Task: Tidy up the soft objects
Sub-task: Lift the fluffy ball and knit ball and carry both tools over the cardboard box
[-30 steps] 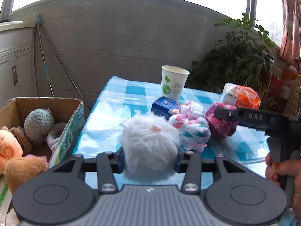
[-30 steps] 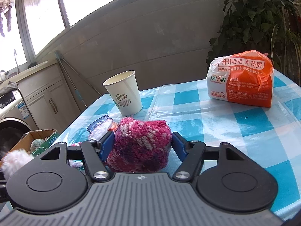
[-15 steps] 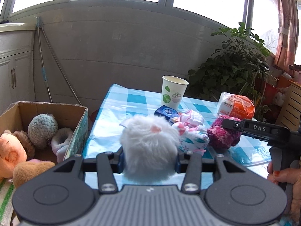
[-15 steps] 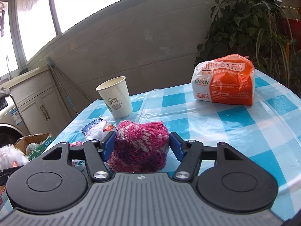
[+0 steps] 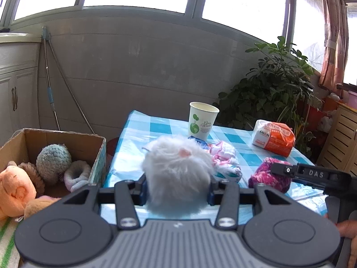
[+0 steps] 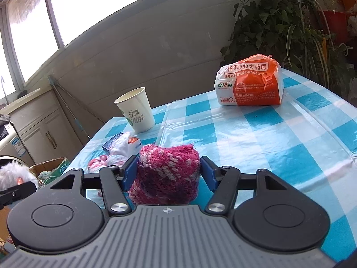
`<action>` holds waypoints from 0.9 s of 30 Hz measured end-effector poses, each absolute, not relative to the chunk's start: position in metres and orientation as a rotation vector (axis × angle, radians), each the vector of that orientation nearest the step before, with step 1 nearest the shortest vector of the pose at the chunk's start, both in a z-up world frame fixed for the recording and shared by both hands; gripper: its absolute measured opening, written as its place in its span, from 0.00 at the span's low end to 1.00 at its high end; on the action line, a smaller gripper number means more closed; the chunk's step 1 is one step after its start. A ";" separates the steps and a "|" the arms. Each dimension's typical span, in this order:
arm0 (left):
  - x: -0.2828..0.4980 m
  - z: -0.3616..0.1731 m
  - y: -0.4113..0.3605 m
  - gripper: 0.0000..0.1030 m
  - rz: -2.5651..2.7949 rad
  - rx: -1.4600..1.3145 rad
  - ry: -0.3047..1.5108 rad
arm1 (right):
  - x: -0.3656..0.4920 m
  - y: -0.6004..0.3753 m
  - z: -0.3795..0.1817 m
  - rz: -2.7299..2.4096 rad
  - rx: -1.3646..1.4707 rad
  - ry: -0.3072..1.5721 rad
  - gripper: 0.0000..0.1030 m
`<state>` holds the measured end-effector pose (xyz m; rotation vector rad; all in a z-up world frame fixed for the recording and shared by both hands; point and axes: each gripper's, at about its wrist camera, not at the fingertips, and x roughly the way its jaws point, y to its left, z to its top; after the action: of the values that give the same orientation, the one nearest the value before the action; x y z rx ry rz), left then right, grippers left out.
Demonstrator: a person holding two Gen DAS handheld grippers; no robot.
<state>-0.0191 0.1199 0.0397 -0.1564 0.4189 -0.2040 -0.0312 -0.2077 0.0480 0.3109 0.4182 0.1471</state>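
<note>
My left gripper (image 5: 177,189) is shut on a white fluffy ball (image 5: 177,174) and holds it above the near edge of the blue checked table (image 5: 142,129). My right gripper (image 6: 167,174) is shut on a pink knitted bundle (image 6: 166,174), which also shows in the left wrist view (image 5: 268,175), raised over the table (image 6: 256,134). A white and pink cloth bundle (image 5: 225,160) lies on the table between them. A cardboard box (image 5: 67,138) to the left holds several plush toys (image 5: 53,163).
A paper cup (image 5: 202,120) stands at the table's far side with a small blue packet (image 6: 116,141) near it. An orange and white bag (image 5: 274,137) lies at the far right. A potted plant (image 5: 267,93) stands behind the table. Cabinets (image 5: 15,93) line the left wall.
Both grippers have risen and drawn back with their loads. The table sits lower and farther off in both views, and the box shows more fully on the left.
</note>
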 end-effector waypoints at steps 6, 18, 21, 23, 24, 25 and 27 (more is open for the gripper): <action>-0.024 0.045 0.129 0.44 -0.199 -0.171 0.394 | -0.043 -0.197 0.056 0.165 0.308 0.408 0.71; -0.029 0.051 0.159 0.44 -0.157 -0.234 0.366 | -0.065 -0.153 0.081 0.260 0.267 0.375 0.69; -0.031 0.053 0.168 0.45 -0.143 -0.249 0.357 | -0.069 -0.141 0.087 0.297 0.266 0.373 0.69; -0.032 0.054 0.174 0.45 -0.130 -0.261 0.350 | -0.069 -0.131 0.091 0.322 0.266 0.373 0.69; -0.032 0.054 0.177 0.45 -0.123 -0.267 0.347 | -0.069 -0.125 0.093 0.337 0.264 0.374 0.69; -0.032 0.055 0.180 0.45 -0.116 -0.273 0.345 | -0.069 -0.119 0.094 0.350 0.261 0.373 0.69; -0.033 0.056 0.187 0.45 -0.101 -0.285 0.338 | -0.068 -0.107 0.097 0.377 0.256 0.374 0.69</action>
<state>-0.0333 0.1868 0.0563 -0.2849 0.3382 -0.1005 -0.0680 -0.1071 0.0972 0.2555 0.3744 0.3770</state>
